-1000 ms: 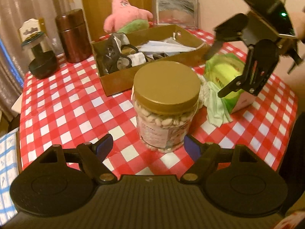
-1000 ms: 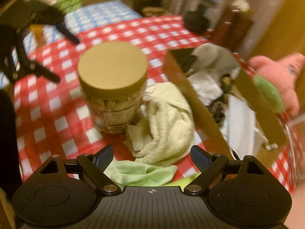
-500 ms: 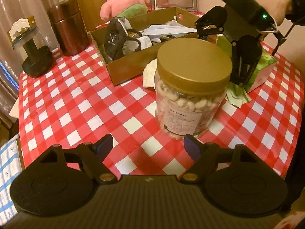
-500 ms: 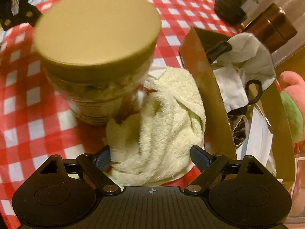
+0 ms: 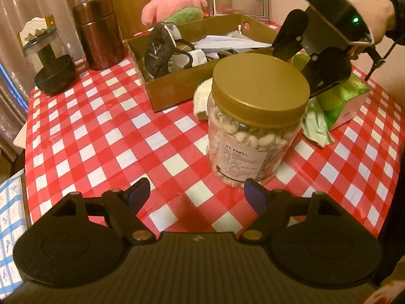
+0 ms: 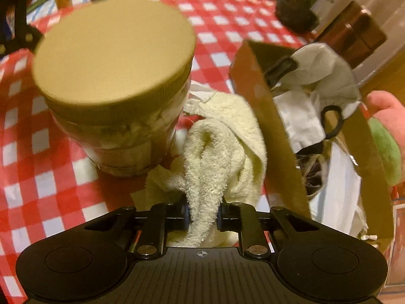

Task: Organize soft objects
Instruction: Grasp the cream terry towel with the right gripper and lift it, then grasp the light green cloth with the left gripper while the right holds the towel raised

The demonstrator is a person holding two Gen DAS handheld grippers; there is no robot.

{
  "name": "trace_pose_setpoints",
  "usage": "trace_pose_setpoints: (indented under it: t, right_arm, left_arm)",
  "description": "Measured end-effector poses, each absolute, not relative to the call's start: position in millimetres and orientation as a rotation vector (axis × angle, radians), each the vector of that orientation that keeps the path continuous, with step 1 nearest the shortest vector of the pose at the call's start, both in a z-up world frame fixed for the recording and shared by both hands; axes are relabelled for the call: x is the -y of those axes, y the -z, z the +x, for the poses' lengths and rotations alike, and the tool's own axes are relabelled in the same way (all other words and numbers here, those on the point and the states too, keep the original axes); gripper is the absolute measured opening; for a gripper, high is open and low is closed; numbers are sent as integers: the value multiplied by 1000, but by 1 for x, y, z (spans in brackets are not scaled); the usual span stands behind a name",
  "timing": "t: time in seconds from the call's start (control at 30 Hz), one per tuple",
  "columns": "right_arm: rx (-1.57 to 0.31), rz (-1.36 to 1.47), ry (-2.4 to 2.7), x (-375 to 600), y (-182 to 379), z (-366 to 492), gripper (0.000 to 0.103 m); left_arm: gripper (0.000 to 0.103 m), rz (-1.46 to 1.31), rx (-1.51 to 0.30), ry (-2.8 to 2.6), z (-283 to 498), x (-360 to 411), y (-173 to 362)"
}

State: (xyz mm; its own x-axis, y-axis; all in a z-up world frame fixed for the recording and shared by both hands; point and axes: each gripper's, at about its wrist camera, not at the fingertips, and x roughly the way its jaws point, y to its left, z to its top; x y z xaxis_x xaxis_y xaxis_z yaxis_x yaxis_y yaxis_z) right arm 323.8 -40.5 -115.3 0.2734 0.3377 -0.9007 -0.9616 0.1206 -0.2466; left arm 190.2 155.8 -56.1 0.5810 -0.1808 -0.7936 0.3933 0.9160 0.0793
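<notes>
The right tongs (image 6: 202,215) have just been closing and now pinch a bunched fold of the cream terry towel (image 6: 222,147). The pads press on the fold from both sides, and the pile bulges out above and below them.

The towel lies crumpled on the tabletop (image 6: 50,177), which is covered by a red-and-white checked cloth. It sits in the gap between the nut jar (image 6: 114,76) and the near wall of the cardboard box (image 6: 273,139), touching both. In the right wrist view its long axis runs from the tongs away toward the far end of that gap, roughly parallel to the box wall. The pinched ridge follows the same line.

The left tongs (image 5: 197,195) are spread wide and grip nothing. They hang above the checked cloth, just in front of the nut jar (image 5: 255,126), with the jar beyond the fingertips rather than between them. In this view only a corner of the towel (image 5: 201,101) shows, behind the jar on its left side.

The box (image 5: 177,86) holds face masks (image 5: 162,53) and white cloth. A pink starfish plush (image 5: 172,2) sits behind the box. A green cloth (image 5: 316,126) and a green tissue pack (image 5: 346,101) lie to the right of the jar.
</notes>
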Motion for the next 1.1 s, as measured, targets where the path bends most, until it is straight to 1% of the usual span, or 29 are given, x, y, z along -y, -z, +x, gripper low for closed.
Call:
trace_pose_setpoints:
  t: [0.3, 0.63, 0.87, 1.1]
  right_arm:
    - [-676, -899, -1056, 69, 57, 293, 18]
    - [-593, -644, -942, 106, -18, 256, 18]
    - [-585, -487, -857, 138, -53, 230, 18]
    - [-649, -337, -719, 183, -60, 212, 18]
  left_arm:
    - [79, 225, -858, 314, 173, -140, 35]
    - [79, 204, -821, 281, 151, -117, 10]
    - [79, 194, -796, 289, 133, -101, -2]
    - [79, 203, -785, 308, 120, -69, 2]
